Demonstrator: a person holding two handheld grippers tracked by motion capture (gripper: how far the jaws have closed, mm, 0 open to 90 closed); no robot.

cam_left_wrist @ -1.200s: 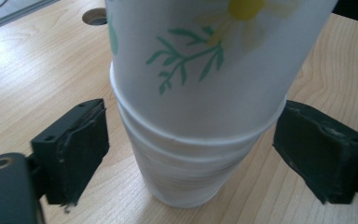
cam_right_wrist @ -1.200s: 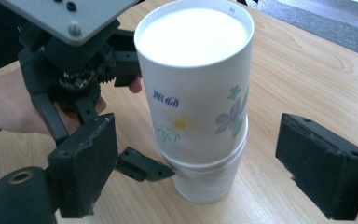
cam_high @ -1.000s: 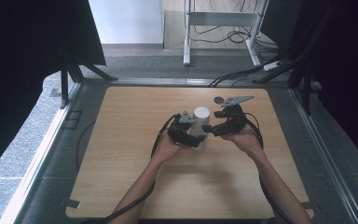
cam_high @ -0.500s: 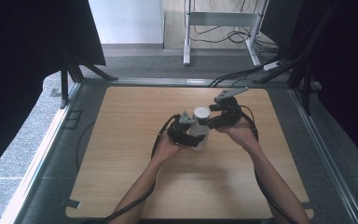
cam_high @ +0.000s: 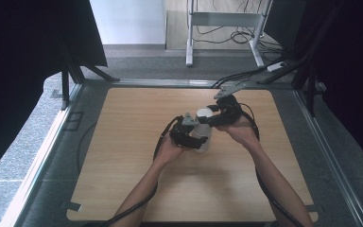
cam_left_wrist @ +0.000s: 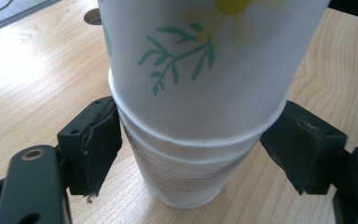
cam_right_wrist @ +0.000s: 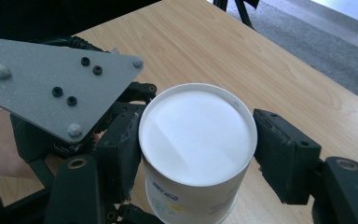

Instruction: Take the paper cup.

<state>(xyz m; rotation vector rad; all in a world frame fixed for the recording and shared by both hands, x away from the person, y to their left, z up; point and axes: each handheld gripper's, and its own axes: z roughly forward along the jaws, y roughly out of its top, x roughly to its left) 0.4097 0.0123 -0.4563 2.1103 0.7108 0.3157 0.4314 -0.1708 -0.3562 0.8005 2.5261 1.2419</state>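
A stack of paper cups stands upside down near the middle of the table, and the work looks to be pulling the top cup off the rest. That is barely begun: the flowered top cup is still nested over the lower cups, with only their rims showing beneath it.

The left gripper comes in from seven o'clock of the stack and its jaws straddle the lower cups at nine and three o'clock; the pads look to be at the rim, but I cannot tell if they press. The right gripper reaches in from two o'clock and brackets the top cup near its closed end; the left pad touches, the right stands just beside, so the grip is uncertain.
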